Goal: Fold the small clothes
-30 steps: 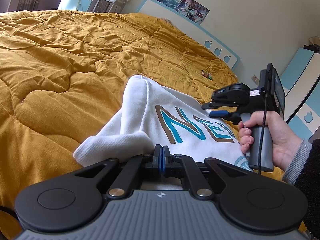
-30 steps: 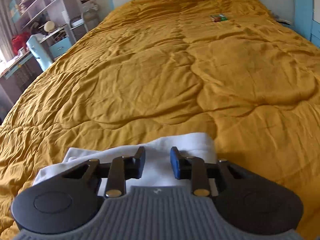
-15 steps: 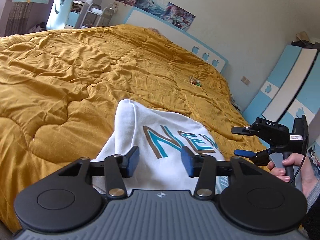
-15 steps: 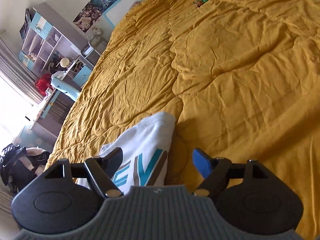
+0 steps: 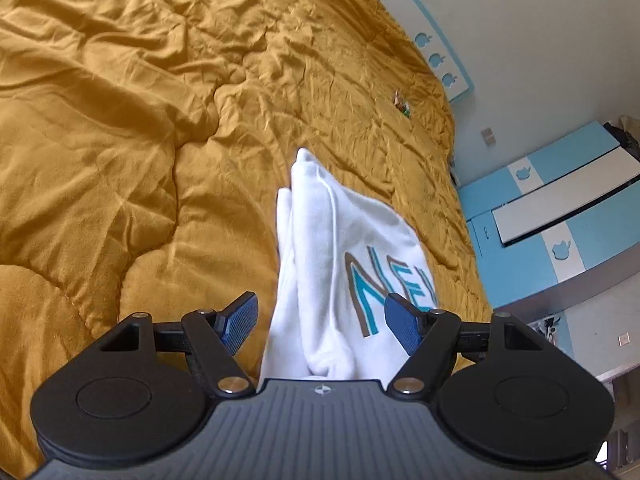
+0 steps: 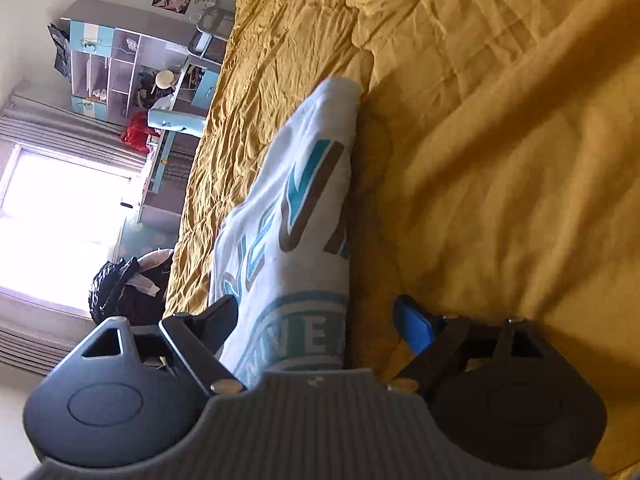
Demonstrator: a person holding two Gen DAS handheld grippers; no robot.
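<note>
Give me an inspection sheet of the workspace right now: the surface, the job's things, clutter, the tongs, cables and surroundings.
Surface: mustard quilt on a bed, wrinkled.
Job's things: white sweatshirt with teal and brown lettering, folded into a narrow bundle, lying on the quilt.
Clutter: small colourful wrapper far up the bed.
Tongs: left tongs opening, sweatshirt between the fingers, pads not pressing it; right tongs opening, over the sweatshirt's printed end, no grip.
Cables: nothing seen.
Surroundings: blue and white wardrobe, shelving unit with desk, bright window, dark bag on the floor.
</note>
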